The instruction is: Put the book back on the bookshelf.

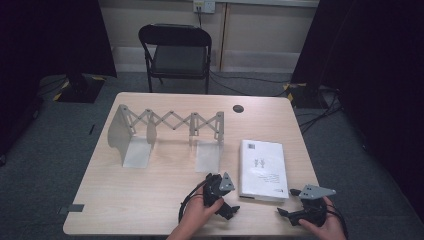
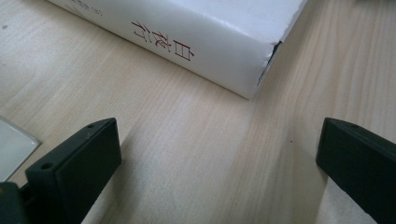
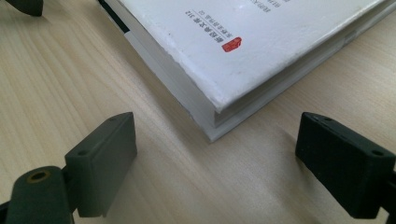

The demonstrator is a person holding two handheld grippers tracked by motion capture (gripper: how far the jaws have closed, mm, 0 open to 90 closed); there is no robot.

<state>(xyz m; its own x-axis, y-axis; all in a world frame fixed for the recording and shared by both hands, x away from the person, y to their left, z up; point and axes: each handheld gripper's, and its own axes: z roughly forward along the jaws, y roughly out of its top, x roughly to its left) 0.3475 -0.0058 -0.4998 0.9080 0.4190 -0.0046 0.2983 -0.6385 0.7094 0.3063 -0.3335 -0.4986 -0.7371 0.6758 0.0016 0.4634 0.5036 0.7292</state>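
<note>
Grippers flank the thick white paperback book (image 1: 263,169) lying flat near the pale wooden table's (image 1: 150,200) front edge: left gripper (image 1: 226,186) and right gripper (image 1: 284,212) both stand wide, empty, each aimed at a near corner, seemingly for lifting it toward the grey metal expandable bookrack (image 1: 165,135) behind.

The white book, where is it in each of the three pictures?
High view: the white book lies flat on the table's right half, between the two grippers.
Left gripper view: top middle, its spine with red characters facing the camera.
Right gripper view: top right, its cover with a small red stamp and a near corner pointing down.
Shared landmark: the pale wood table under the book.
</note>
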